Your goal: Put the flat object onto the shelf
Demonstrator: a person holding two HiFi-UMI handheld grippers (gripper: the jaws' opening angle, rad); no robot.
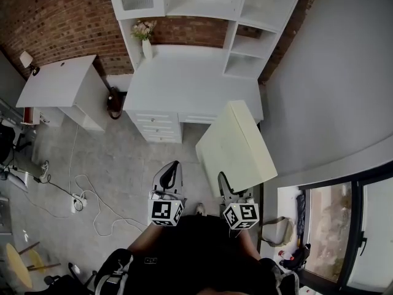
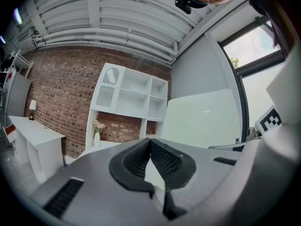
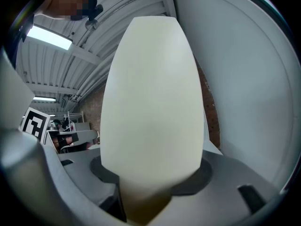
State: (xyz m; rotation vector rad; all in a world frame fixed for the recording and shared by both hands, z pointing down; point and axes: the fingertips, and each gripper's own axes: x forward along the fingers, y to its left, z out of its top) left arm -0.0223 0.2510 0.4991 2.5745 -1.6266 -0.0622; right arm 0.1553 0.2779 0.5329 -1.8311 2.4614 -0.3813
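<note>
The flat panel (image 1: 236, 149), a pale cream board, is off the ground and clamped by its near edge in the right tool (image 1: 225, 186). In the right gripper view the board (image 3: 153, 98) rises straight out from between the jaws, which press on it from both sides. It reaches forward towards the right end of the white tabletop (image 1: 184, 85), well short of the shelf (image 1: 236, 23) standing at the back against the brick wall.

The step in hand appears to be the carry: the board is gripped but not yet delivered. The next move probably calls for stepping closer, lifting the board above the tabletop and turning it to fit an open compartment.

Both tools are held low, close to the person's body and pointing forward. The left tool (image 1: 172, 174) sits beside the right, jaw tips together with nothing between them.
</note>
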